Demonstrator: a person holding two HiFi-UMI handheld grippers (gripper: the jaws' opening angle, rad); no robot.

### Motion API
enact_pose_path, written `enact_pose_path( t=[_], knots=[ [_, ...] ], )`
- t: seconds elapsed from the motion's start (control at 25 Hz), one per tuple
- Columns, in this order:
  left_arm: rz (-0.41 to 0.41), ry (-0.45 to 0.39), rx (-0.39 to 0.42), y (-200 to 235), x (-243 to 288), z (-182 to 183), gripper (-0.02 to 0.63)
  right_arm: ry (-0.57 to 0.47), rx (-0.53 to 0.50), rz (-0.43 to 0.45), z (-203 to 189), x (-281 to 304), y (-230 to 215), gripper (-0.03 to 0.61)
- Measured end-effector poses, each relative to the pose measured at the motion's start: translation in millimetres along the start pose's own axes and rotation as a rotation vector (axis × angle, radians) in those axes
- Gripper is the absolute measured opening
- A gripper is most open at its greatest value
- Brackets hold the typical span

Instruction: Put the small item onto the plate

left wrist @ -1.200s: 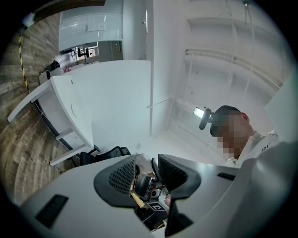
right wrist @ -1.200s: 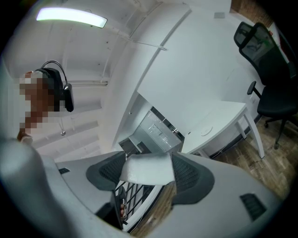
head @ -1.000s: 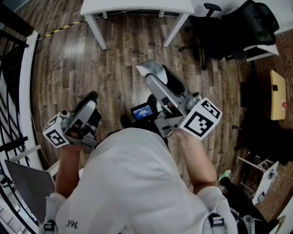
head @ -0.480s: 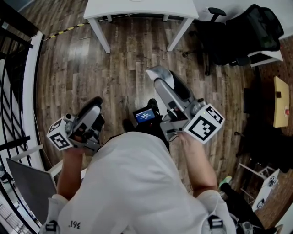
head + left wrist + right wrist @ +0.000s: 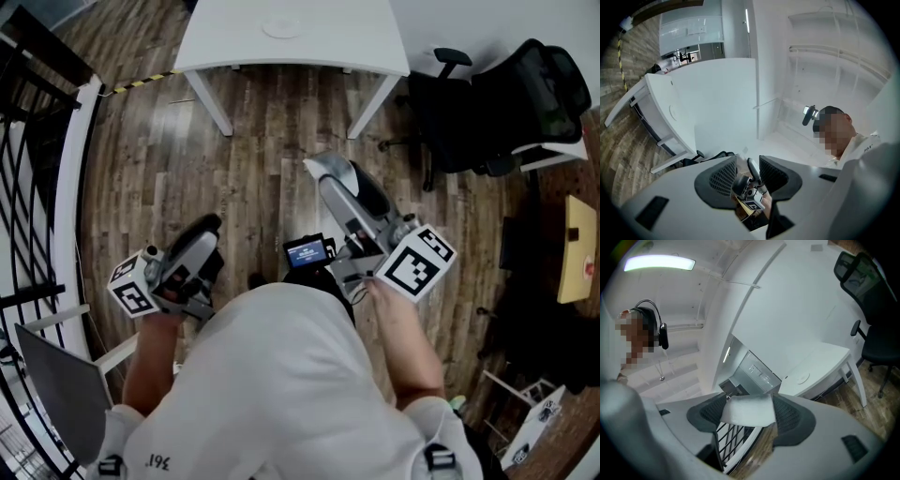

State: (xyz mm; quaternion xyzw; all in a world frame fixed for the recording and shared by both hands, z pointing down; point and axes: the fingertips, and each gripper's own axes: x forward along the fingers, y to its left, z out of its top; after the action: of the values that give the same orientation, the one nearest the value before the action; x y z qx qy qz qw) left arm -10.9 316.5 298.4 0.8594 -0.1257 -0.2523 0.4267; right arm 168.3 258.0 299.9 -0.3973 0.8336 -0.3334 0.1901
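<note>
Floor (image 5: 272, 159): wood planks | white table (image 5: 347, 42): bears plate (image 5: 281, 27) | right gripper (image 5: 746, 416): small item (image 5: 749, 408)

Both bare forearms reach forward from the torso, elbows bent, and I have one gripper in each hand. The left gripper (image 5: 206, 228) sits low at the left and points forward and slightly inward, its marker cube (image 5: 134, 289) nearest the body. Its jaws stand apart with nothing between them. The right gripper (image 5: 326, 173) reaches further forward and angles up and to the left. Its jaws are closed on a small white block (image 5: 748, 409).
</note>
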Motion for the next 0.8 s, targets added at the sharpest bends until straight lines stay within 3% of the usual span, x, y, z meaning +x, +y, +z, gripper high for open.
enact_pose_path(
  t=[0.28, 0.8],
  knots=[
    [-0.009, -0.004, 0.017, 14, 74, 10, 0.137, 0.02, -0.04, 0.014, 59, 12, -40, 0.301],
    [0.021, -0.009, 0.006, 43, 137, 2, 0.137, 0.052, -0.019, 0.006, 97, 9, -102, 0.301]
  ],
)
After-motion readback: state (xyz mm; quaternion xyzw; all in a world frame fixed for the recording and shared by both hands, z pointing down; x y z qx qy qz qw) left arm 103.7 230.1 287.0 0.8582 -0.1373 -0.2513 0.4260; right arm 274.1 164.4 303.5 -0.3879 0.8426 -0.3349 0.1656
